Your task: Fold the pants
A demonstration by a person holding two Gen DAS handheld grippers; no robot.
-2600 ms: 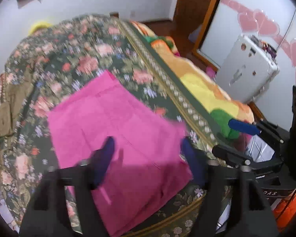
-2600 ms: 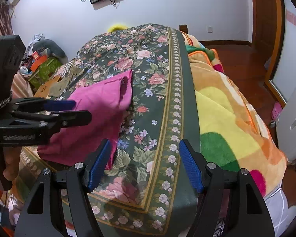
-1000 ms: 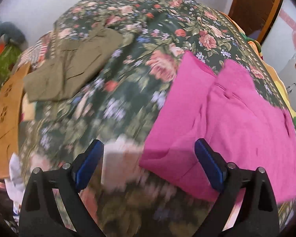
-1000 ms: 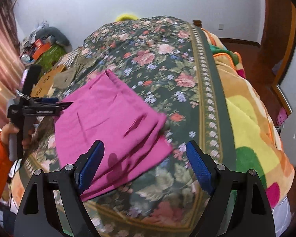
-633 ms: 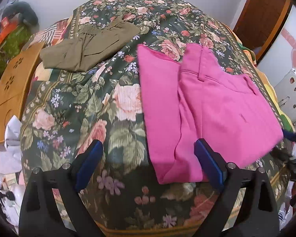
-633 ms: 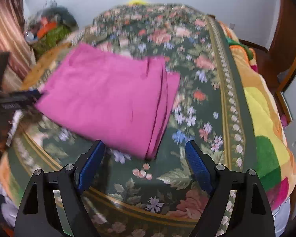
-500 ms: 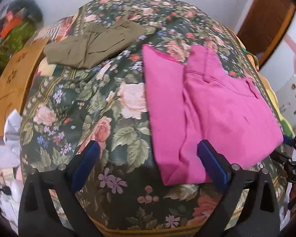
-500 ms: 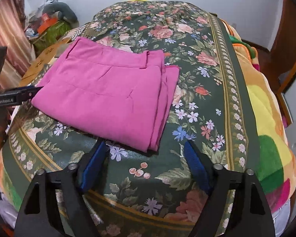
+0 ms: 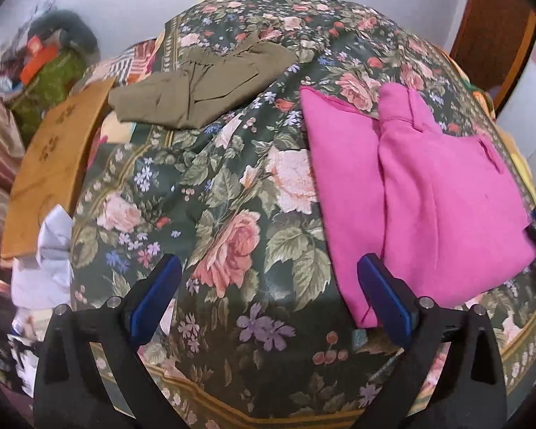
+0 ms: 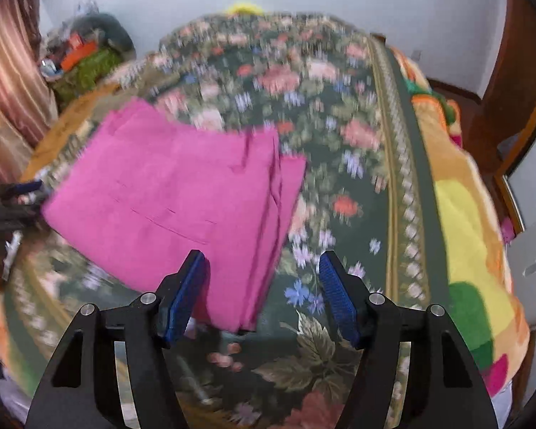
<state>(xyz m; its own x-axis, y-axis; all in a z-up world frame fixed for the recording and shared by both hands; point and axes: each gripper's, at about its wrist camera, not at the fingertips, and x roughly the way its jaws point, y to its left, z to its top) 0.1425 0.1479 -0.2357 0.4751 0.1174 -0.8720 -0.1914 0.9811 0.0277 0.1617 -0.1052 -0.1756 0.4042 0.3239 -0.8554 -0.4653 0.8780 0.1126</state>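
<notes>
the pink pants [image 9: 421, 193] are seen folded into a flat stack on the floral bedspread [image 9: 232, 214], near the foot of the bed. beyond the pants, toward the head of the bed, an olive garment [image 9: 203, 89] is laid. the left gripper [image 9: 268, 296] is held beside the pants' near corner, jaws spread wide and empty. the right gripper [image 10: 262, 293] is held over the pants' opposite corner, jaws parted, nothing gripped.
</notes>
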